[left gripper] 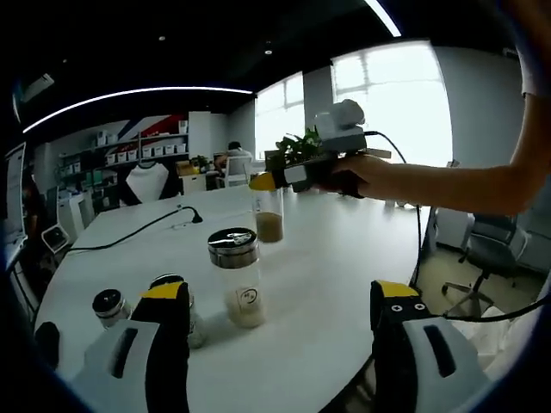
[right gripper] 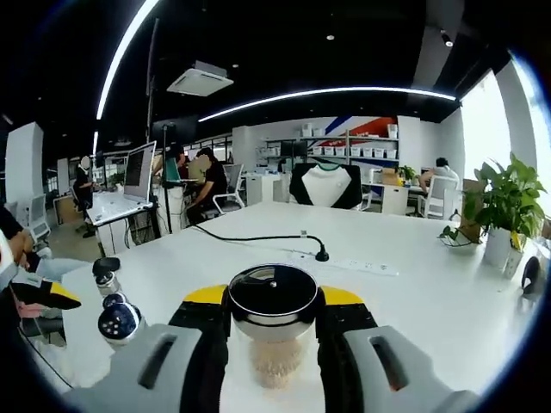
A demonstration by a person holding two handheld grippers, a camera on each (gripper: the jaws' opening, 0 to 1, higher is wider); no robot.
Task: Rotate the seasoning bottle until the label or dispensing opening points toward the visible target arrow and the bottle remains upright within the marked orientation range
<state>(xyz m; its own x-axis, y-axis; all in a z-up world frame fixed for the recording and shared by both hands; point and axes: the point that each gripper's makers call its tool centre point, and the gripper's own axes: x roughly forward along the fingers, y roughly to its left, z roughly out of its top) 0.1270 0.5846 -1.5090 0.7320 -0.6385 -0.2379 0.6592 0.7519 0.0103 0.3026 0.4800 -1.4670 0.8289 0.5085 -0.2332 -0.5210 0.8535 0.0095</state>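
My right gripper (right gripper: 274, 298) is shut on a clear seasoning bottle (right gripper: 275, 357) with a black, silver-rimmed lid and pale granules inside; its jaws press the neck from both sides. In the left gripper view the same right gripper (left gripper: 268, 184), held by a hand, grips this upright bottle (left gripper: 269, 219) at its top, on the far side of the white table (left gripper: 344, 258). My left gripper (left gripper: 280, 297) stands wide open near the table's front edge. A second clear bottle (left gripper: 236, 275) with a metal lid stands upright just beyond its jaws, touched by neither.
Two small dark-capped jars (left gripper: 110, 305) (left gripper: 172, 284) stand by the left jaw and show again as jars (right gripper: 118, 320) at the left. A black cable (right gripper: 258, 238) and power strip (right gripper: 349, 263) cross the table's far part. A potted plant (right gripper: 504, 206) stands at the right edge.
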